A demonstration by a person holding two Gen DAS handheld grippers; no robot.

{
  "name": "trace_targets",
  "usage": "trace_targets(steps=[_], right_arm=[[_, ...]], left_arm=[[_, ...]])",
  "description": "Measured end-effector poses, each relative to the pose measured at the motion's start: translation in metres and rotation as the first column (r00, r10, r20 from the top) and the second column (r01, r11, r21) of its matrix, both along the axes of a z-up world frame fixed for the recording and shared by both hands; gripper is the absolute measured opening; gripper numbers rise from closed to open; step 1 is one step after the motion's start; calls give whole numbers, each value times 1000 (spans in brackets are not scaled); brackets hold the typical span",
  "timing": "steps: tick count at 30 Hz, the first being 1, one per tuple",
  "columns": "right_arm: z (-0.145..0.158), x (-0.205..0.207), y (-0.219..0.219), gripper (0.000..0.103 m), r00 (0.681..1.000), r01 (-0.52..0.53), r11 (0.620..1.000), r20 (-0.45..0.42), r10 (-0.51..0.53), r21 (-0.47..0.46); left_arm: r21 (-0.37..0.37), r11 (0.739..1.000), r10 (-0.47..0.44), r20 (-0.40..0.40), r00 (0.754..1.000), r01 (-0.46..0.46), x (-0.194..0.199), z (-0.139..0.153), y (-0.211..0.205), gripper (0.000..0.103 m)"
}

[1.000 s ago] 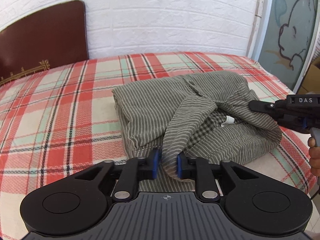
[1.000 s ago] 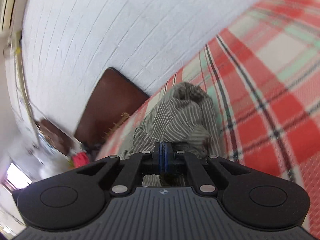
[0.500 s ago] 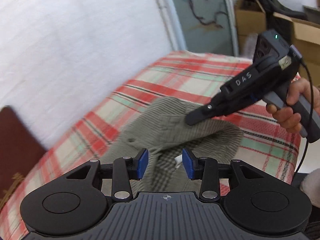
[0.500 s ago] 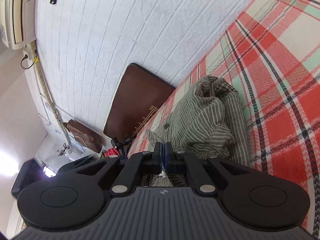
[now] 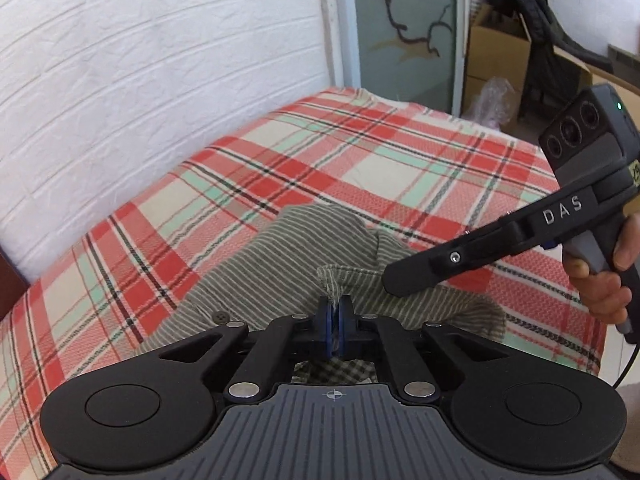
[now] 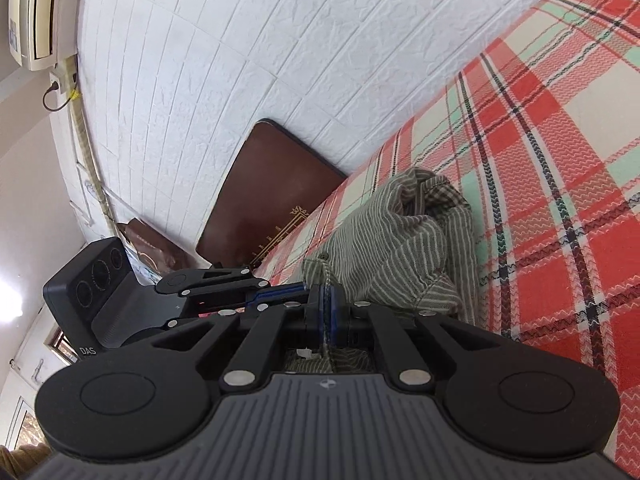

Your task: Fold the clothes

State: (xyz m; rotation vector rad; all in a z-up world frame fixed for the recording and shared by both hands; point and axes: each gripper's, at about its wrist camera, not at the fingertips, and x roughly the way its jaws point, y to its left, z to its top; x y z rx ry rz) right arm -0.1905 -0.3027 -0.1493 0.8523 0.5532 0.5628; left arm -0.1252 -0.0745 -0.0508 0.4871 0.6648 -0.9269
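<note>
White letters reading "DAS" are showing on the side of the black right gripper [image 5: 404, 286], and the same letters are showing on the body of the black left gripper [image 6: 302, 294].

Beyond the far corner of the plaid red, cream and green bed cover [image 5: 400, 160], a brown cardboard box [image 5: 496, 52] is standing with a dark garment [image 5: 536, 12] hanging over its edge; what is inside cannot be made out.

The olive-green, white-striped shirt [image 5: 280, 264] is lying bunched on the bed cover near its front edge, with open plaid cloth all around it toward the white brick wall [image 5: 160, 80].

The left gripper's fingers have just been closing and are now pinching a shirt edge. The right gripper's fingers are pressed together on another fold of the shirt, just beside the left's.
</note>
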Motion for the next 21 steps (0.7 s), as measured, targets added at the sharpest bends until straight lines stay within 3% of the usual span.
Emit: trace_targets(steps=[3,7,12,14,15,16,19,21], right_arm=[[5,-7,2,14,999,27,999,26,-26,-38],[19,-30,14,46,992,76,983,114,-57,-166],[28,-39,36,46,983,115,930,178,-55,-350],[24,-29,37,38,988,101,926,146,-51,-364],[22,-25,36,16,991,84,932,129,-40,-353],[19,-20,32,10,994,58,946,105,-25,-320],[6,-7,11,10,1000,-9,997,10,10,-79],[-5,1,-3,10,998,-20,998,-50,23,59]], left_arm=[[-24,999,35,-33,999,-35,6,2,5,0],[-70,995,67,-106,992,-74,19,7,12,0],[-108,990,72,-188,979,-93,32,7,18,0],[-120,989,66,-204,977,-91,34,7,20,0],[-125,988,64,-207,976,-91,35,7,22,0],[-126,988,64,-206,976,-91,35,7,23,0],[-117,990,62,-143,988,-79,29,8,28,9],[-101,993,59,-50,997,-64,19,12,31,35]])
